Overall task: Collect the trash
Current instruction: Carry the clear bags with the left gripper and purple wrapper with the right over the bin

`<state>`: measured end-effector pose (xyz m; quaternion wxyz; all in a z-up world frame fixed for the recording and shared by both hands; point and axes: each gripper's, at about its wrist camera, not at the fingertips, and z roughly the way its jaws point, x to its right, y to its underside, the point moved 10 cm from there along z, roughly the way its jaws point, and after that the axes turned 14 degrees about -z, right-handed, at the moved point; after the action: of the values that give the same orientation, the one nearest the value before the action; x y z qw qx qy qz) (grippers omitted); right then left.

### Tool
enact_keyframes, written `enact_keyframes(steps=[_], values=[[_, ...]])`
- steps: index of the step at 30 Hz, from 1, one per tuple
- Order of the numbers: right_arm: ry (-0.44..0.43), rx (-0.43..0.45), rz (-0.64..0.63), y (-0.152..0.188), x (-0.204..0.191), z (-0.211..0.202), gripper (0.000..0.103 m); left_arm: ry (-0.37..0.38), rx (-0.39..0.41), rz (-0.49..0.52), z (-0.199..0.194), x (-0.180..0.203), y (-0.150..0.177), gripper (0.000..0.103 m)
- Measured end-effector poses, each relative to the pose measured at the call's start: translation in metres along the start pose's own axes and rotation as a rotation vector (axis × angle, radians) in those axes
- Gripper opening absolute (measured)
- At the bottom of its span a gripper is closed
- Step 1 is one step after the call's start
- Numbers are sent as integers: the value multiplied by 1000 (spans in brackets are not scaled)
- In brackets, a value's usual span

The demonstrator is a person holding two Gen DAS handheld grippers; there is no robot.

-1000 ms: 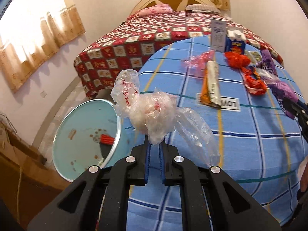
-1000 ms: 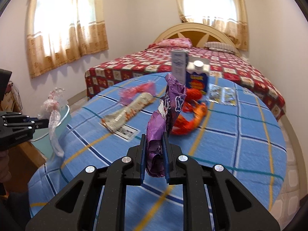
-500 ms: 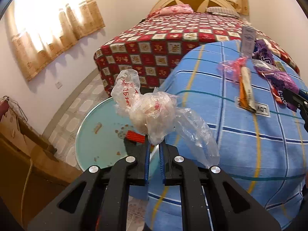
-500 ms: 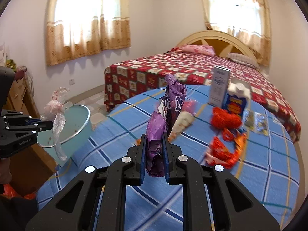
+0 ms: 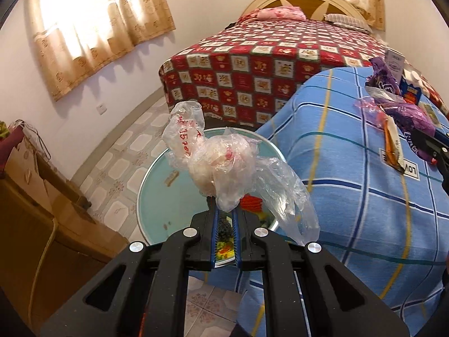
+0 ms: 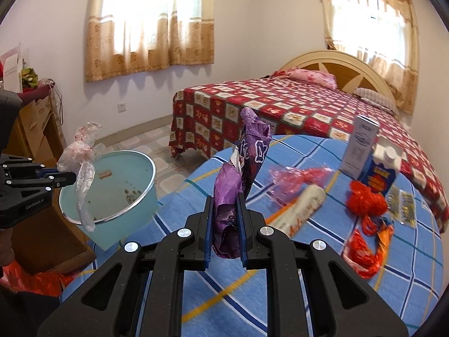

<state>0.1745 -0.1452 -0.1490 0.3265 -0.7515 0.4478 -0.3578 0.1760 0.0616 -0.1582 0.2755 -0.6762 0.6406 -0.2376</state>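
My left gripper [image 5: 225, 213] is shut on a crumpled clear plastic bag [image 5: 221, 165] with red print, held over the pale teal bin [image 5: 157, 185] beside the table. The right wrist view shows that same left gripper [image 6: 71, 178] with the bag [image 6: 81, 160] at the bin's [image 6: 123, 196] near rim. My right gripper [image 6: 224, 199] is shut on a crumpled purple wrapper [image 6: 238, 174], held above the blue checked tablecloth [image 6: 308, 266]. The wrapper [image 5: 404, 109] also shows at the right edge of the left wrist view. The bin holds some trash at its bottom.
On the table lie a pink wrapper [image 6: 297, 177], a white and orange tube pack [image 6: 303, 207], red wrappers [image 6: 364, 205], a white carton [image 6: 360, 146], a blue carton [image 6: 384, 171]. A bed [image 6: 280, 112] stands behind. A wooden cabinet [image 5: 42, 224] sits left of the bin.
Both grippers have swung left toward the bin with their loads. The clear bag now hangs over the bin instead of over the table edge. The purple wrapper has moved left across the table.
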Motion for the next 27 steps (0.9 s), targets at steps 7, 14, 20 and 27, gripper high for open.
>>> enact_keyframes(steps=[7,14,20,27], values=[[-21,-6,-28,-11,-14,17,16,-21,-4,-32,4,-20,-2,9],[-46,-5,-59,-22,-29,30,16,-39,0,-55,6,-37,-6,9],[-67,2,-82,-33,-45,36,16,-54,-1,-74,7,-51,-7,9],[-97,8,-110,-43,-64,43,16,-65,2,-95,7,-66,-9,9]])
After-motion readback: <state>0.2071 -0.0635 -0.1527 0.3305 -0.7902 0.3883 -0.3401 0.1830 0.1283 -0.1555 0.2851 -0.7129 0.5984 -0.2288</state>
